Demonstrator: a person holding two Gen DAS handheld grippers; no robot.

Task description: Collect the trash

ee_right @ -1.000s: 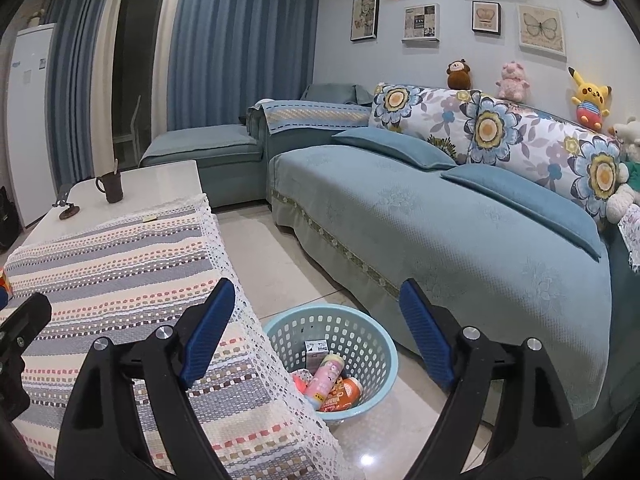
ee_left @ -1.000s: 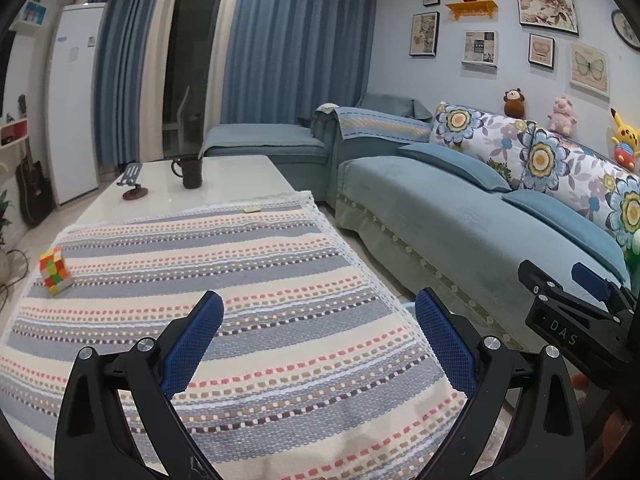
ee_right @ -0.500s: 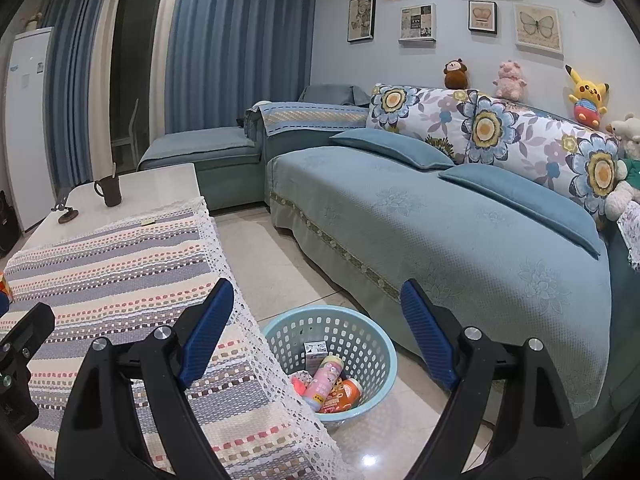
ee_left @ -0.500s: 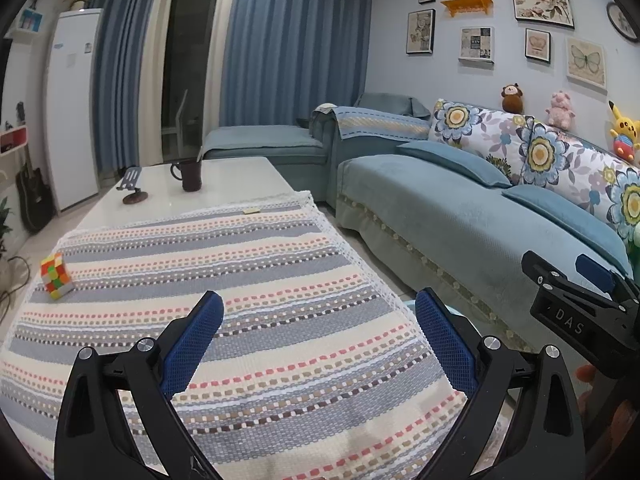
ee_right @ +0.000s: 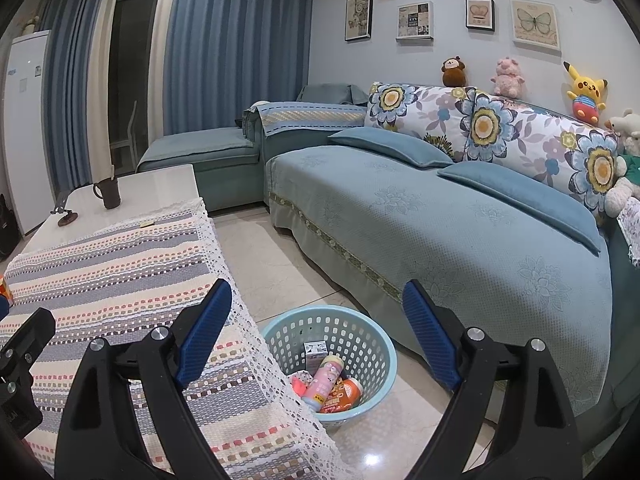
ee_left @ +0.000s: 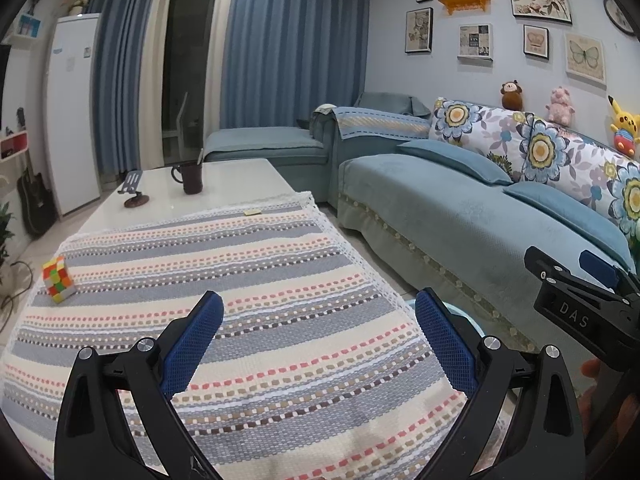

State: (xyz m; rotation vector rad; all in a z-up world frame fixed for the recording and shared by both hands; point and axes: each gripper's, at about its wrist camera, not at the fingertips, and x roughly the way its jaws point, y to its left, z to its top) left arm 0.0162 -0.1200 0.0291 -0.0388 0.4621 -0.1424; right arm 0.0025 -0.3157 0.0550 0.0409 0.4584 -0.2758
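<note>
A light blue trash basket [ee_right: 370, 326] stands on the floor between the table and the sofa. It holds a pink bottle [ee_right: 325, 380], an orange packet [ee_right: 347, 394] and a small carton [ee_right: 315, 349]. My right gripper [ee_right: 318, 340] is open and empty, above and in front of the basket. My left gripper [ee_left: 320, 340] is open and empty above the striped tablecloth [ee_left: 224, 280]. A small yellowish scrap [ee_left: 253, 212] lies at the cloth's far edge, and it also shows in the right wrist view [ee_right: 146, 223]. The right gripper shows at the right in the left wrist view [ee_left: 580, 300].
A colourful puzzle cube [ee_left: 59, 280] sits on the cloth at the left. A dark mug [ee_left: 191, 178] and a phone stand [ee_left: 134, 192] stand on the white table end. The blue sofa [ee_right: 440, 232] runs along the right. A fridge [ee_left: 72, 112] is far left.
Both grippers have risen and pulled back slightly, so the view has shifted a little. Both stay open and empty.
</note>
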